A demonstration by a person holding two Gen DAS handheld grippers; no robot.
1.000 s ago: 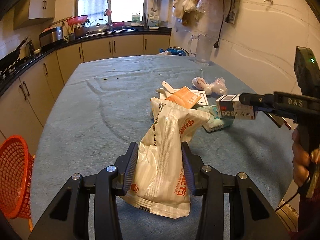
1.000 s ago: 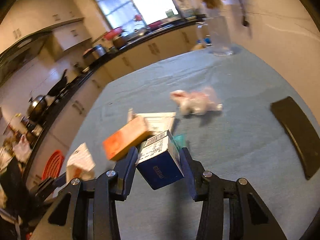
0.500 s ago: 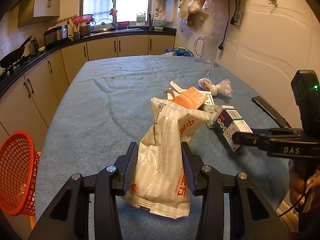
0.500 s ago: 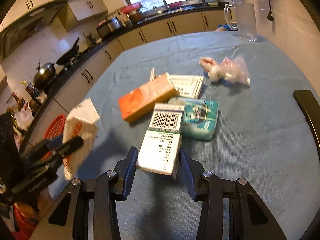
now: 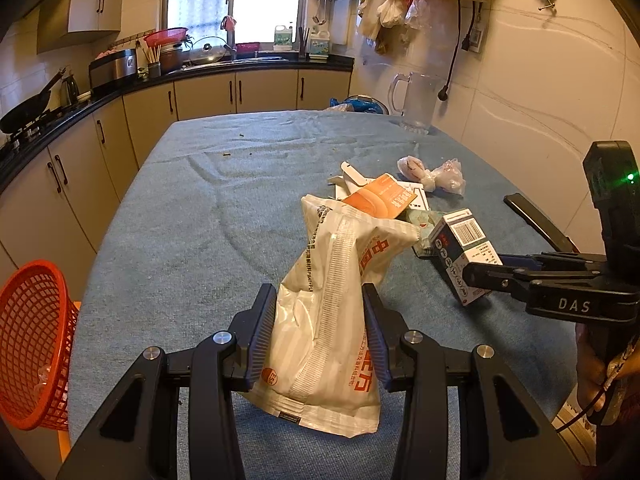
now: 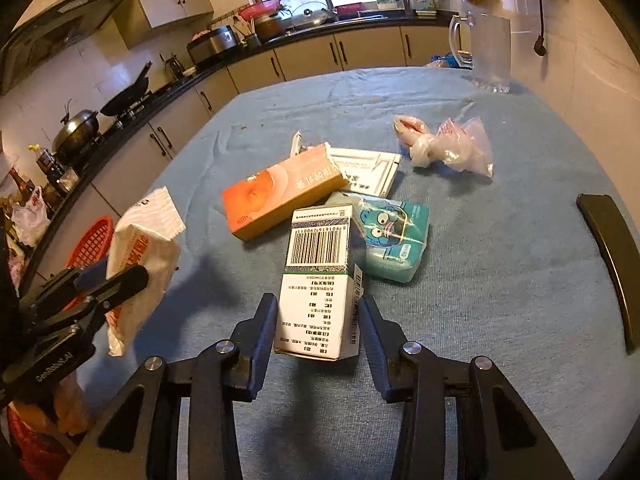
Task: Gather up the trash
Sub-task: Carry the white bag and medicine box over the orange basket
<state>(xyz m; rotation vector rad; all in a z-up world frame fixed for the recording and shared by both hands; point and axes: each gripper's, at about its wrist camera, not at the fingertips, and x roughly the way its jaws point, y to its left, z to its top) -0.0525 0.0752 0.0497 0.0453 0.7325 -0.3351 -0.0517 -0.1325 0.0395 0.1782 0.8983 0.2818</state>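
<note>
The white carton (image 6: 316, 280), barcode end leading, runs lengthwise away from the right gripper (image 6: 318, 336), whose jaws are closing on its sides, just in front of the teal packet (image 6: 394, 236) on the blue-clothed table (image 6: 500, 280) in a kitchen. The left gripper (image 5: 320, 340), angled downward, pinches a white bag (image 5: 332, 312) left of the packet

A crumpled white wrapper (image 5: 328, 312) stands upright; a white barcode carton (image 6: 320, 280) lies tilted beside other packaging.
</note>
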